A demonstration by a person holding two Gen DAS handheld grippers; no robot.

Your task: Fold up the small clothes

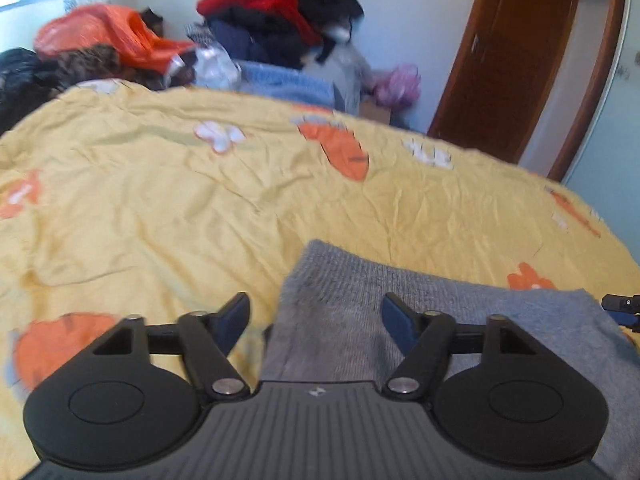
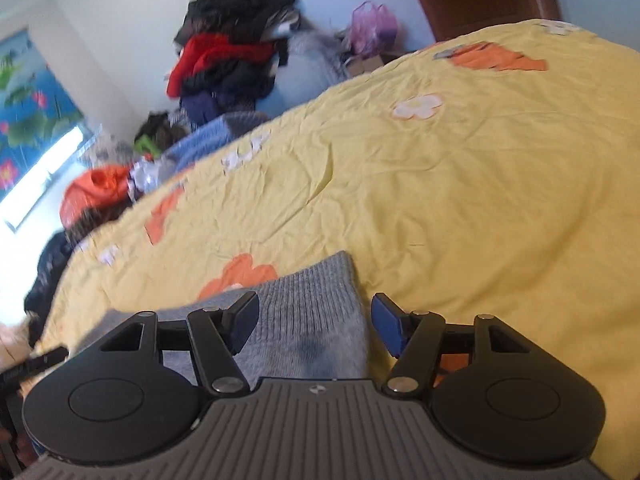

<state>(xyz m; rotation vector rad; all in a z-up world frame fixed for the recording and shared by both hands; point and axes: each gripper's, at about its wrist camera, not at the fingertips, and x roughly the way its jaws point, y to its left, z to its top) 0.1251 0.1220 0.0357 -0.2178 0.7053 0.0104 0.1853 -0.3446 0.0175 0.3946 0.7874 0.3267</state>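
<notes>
A grey knitted garment [image 1: 500, 308] lies flat on the yellow bedspread [image 1: 160, 208] near its front edge. My left gripper [image 1: 316, 316] hovers over the garment's left end with its jaws apart. The ribbed corner shows between the blue pads [image 1: 400, 320], which do not press on it. In the right wrist view the same grey garment [image 2: 316, 288] ends in a ribbed corner. My right gripper [image 2: 316, 316] stands open over that corner, pads clear of the cloth on both sides. The bedspread [image 2: 460, 200] carries orange carrot and white flower prints.
A tall heap of dark and red clothes [image 1: 276, 20] stands beyond the bed's far edge, beside an orange bag [image 1: 108, 32] and a pink bag [image 1: 400, 84]. A wooden door [image 1: 512, 60] is at the back right. A window [image 2: 44, 168] lies far left.
</notes>
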